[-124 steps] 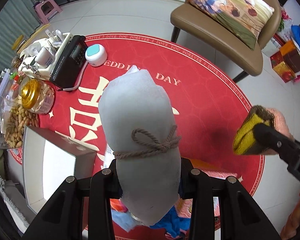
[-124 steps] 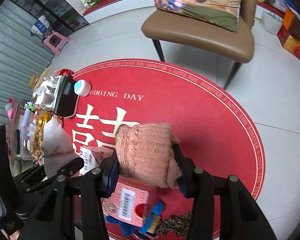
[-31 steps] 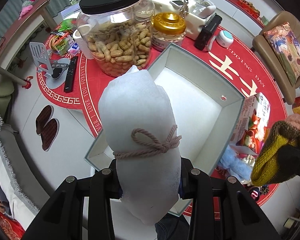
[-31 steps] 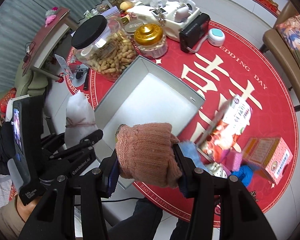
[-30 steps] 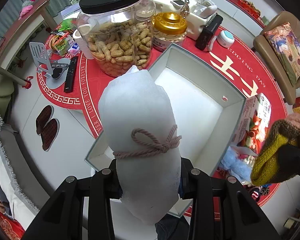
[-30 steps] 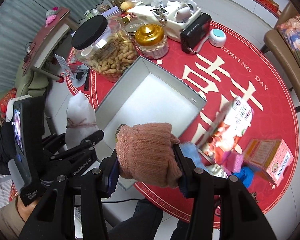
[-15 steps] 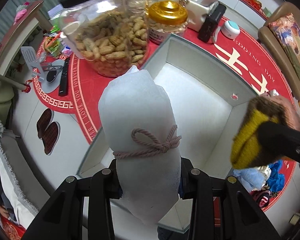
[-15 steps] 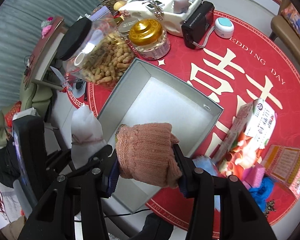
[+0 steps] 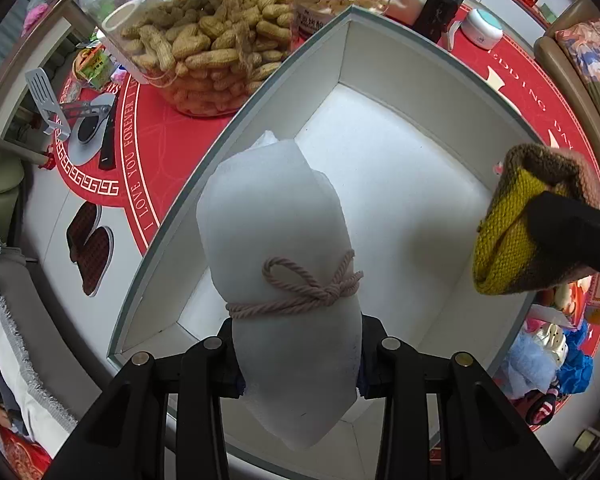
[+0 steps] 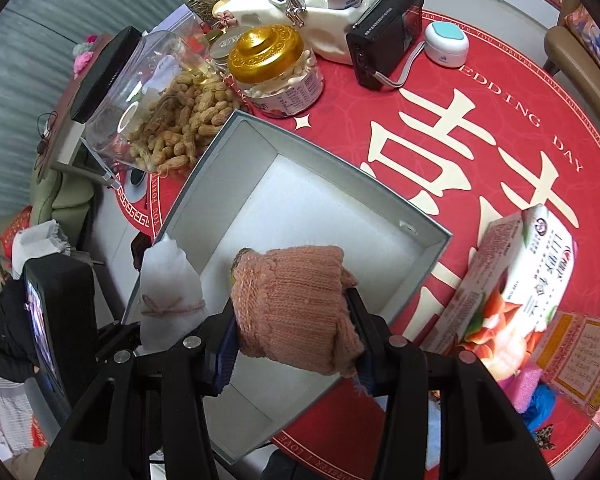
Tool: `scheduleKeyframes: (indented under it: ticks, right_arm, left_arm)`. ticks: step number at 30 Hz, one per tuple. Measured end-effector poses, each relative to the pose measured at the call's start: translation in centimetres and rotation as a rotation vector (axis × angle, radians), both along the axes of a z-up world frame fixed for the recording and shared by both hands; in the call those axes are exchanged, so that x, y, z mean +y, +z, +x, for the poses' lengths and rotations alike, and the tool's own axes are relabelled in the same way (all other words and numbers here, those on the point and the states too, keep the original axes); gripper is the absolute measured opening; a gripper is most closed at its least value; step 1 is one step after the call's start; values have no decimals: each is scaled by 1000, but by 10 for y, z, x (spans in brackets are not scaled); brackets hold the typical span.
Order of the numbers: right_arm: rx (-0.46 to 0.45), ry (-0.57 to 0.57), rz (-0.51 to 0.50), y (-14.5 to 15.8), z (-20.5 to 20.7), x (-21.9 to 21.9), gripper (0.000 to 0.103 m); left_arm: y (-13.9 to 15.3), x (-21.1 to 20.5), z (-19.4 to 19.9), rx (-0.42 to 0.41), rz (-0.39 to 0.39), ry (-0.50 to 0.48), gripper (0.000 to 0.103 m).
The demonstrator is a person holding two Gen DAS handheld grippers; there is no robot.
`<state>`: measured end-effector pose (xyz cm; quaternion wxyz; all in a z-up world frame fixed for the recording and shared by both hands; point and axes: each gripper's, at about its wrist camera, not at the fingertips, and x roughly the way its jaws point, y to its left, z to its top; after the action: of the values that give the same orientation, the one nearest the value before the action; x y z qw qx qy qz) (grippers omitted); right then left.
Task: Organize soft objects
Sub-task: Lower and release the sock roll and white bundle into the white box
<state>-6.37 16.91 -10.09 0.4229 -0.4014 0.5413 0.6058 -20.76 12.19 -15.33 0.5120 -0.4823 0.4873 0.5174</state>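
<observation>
My left gripper (image 9: 300, 364) is shut on a white foam roll (image 9: 280, 240) tied with a pinkish cord, held over the near left part of an open grey box (image 9: 380, 60) with a white floor. My right gripper (image 10: 292, 356) is shut on a folded pink and yellow knitted cloth (image 10: 292, 304), held over the same box (image 10: 324, 152) near its front. The cloth (image 9: 516, 232) also shows at the right of the left wrist view, and the foam roll (image 10: 168, 284) at the left of the right wrist view.
A peanut jar (image 10: 156, 120) and a gold-lidded jar (image 10: 276, 68) stand behind the box on the red round table (image 10: 500, 92). A black radio (image 10: 384, 32) and a white-teal gadget (image 10: 446, 44) are farther back. A pink carton (image 10: 512, 280) and soft items (image 9: 540, 364) lie right of the box.
Both grippers have moved forward and down toward the box with their loads. The box now fills more of both views, and the knitted cloth hangs over the box floor.
</observation>
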Motion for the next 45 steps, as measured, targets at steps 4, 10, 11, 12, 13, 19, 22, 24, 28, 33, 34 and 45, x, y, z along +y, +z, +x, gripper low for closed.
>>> scheduleKeyframes:
  ticks: [4, 10, 11, 12, 13, 19, 22, 24, 28, 33, 34, 45]
  right_arm:
    - [3, 19, -10, -3, -4, 1, 52]
    - [-5, 24, -26, -9, -6, 1, 52]
    - [-8, 27, -29, -10, -6, 1, 52]
    - [-13, 30, -32, -12, -7, 2, 52]
    - [-18, 31, -35, -13, -8, 3, 52]
    - [-21, 26, -55, -23, -11, 8, 52]
    - [-19, 30, -63, -28, -13, 9, 52]
    - [-18, 29, -66, -31, -14, 10, 52]
    - [-23, 26, -50, -33, -16, 11, 54]
    - [-24, 39, -46, -33, -16, 11, 74]
    - [-24, 39, -41, -32, -16, 11, 81]
    - [-25, -34, 93, 12, 1, 2, 103]
  left_arm:
    - [-4, 1, -1, -3, -13, 8, 39]
    - [-9, 3, -2, 2, -28, 3, 39]
    - [-11, 4, -1, 1, -32, 4, 39]
    - [-12, 4, -1, -1, -36, 4, 39]
    - [-13, 5, -1, -1, -39, 3, 39]
    - [-16, 6, 1, 2, -50, -8, 39]
    - [-17, 7, 2, 5, -54, -13, 39]
    - [-18, 8, 2, 6, -56, -14, 39]
    - [-20, 10, 4, 3, -60, -22, 39]
    - [-18, 11, 9, -23, -40, -44, 87]
    - [-17, 11, 9, -29, -38, -43, 103]
    - [3, 15, 7, -120, 12, -7, 103]
